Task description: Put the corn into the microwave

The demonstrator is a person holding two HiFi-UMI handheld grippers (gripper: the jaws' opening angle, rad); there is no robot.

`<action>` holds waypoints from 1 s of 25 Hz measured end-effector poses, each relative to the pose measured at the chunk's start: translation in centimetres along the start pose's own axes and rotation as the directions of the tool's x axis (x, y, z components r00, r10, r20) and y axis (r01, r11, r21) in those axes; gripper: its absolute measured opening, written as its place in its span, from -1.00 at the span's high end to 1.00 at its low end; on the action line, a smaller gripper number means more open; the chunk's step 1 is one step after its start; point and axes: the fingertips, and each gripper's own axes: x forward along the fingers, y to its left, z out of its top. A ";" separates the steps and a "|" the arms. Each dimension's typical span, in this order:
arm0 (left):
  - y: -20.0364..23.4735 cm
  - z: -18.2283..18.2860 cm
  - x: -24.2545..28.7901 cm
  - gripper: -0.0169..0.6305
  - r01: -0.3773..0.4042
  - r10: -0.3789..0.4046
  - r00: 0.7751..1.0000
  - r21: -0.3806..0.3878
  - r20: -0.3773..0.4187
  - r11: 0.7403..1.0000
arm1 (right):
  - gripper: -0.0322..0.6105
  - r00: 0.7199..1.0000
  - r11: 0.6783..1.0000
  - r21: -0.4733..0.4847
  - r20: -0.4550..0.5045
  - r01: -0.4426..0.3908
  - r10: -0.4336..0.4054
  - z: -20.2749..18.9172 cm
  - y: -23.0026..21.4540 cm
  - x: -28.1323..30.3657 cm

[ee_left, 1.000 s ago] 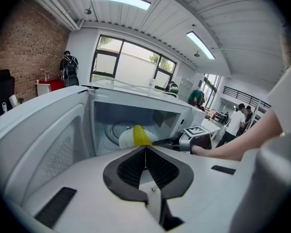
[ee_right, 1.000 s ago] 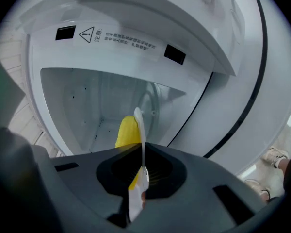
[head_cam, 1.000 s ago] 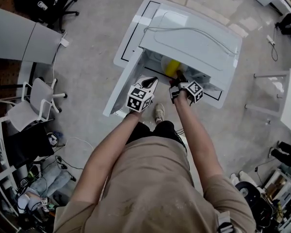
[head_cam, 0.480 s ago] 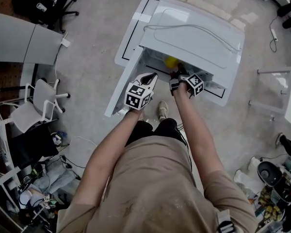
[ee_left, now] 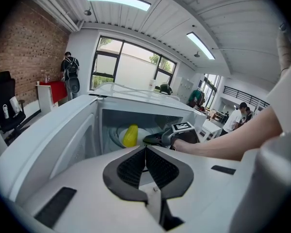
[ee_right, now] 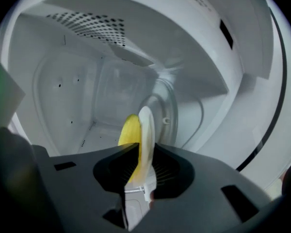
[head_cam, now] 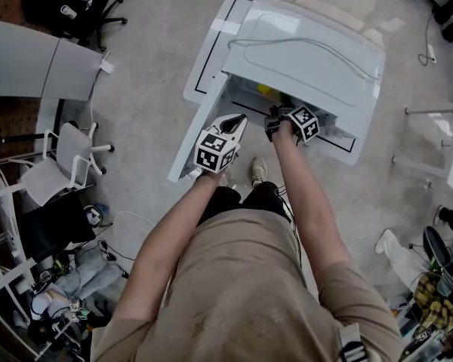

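One boxy white microwave [head_cam: 302,51] stands on a white table [head_cam: 341,154] over a grey floor [head_cam: 143,81], its door [head_cam: 196,138] swung open toward 7 o'clock. In its smooth cavity one yellow corn [ee_left: 130,135] rests on one round plate [ee_right: 146,130]. Of the two grippers, the right gripper [ee_right: 140,149] has just been opening, its jaws narrowly apart around the plate's rim. The left gripper [ee_left: 145,148], at its 8 o'clock, is closed and empty.

Office-like lab: desks [head_cam: 26,59], swivel chairs [head_cam: 68,155]
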 end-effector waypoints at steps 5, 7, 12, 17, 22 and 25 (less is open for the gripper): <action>0.2 -0.3 -0.1 0.94 0.010 -0.010 1.000 0.002 -0.006 1.000 | 0.39 0.997 0.997 -0.070 -0.057 0.038 -0.042 -1.2 0.6 -0.3; 0.0 -0.4 0.0 0.94 0.023 -0.023 1.000 0.004 -0.010 1.000 | 0.36 0.992 0.990 -0.122 -0.100 0.067 -0.080 -2.2 0.4 -0.6; -0.6 -0.5 -0.1 0.94 0.055 -0.055 0.998 0.023 -0.023 0.998 | 0.34 0.977 0.957 -0.288 -0.189 0.040 -0.098 -3.9 0.0 -1.2; -0.5 -0.9 -0.6 0.94 0.054 -0.054 0.998 0.027 -0.031 0.998 | 0.29 0.952 0.845 -0.534 -0.257 0.001 -0.164 -5.4 -1.0 -1.6; -0.2 -1.2 -1.1 0.94 0.052 -0.050 0.998 0.038 -0.041 0.998 | 0.29 0.932 0.685 -0.729 -0.235 0.017 -0.274 -5.8 -2.2 -2.5; -0.1 -1.1 -1.2 0.94 0.050 -0.049 0.998 0.040 -0.040 0.998 | 0.29 0.931 0.582 -0.811 -0.164 0.061 -0.326 -5.2 -2.3 -3.0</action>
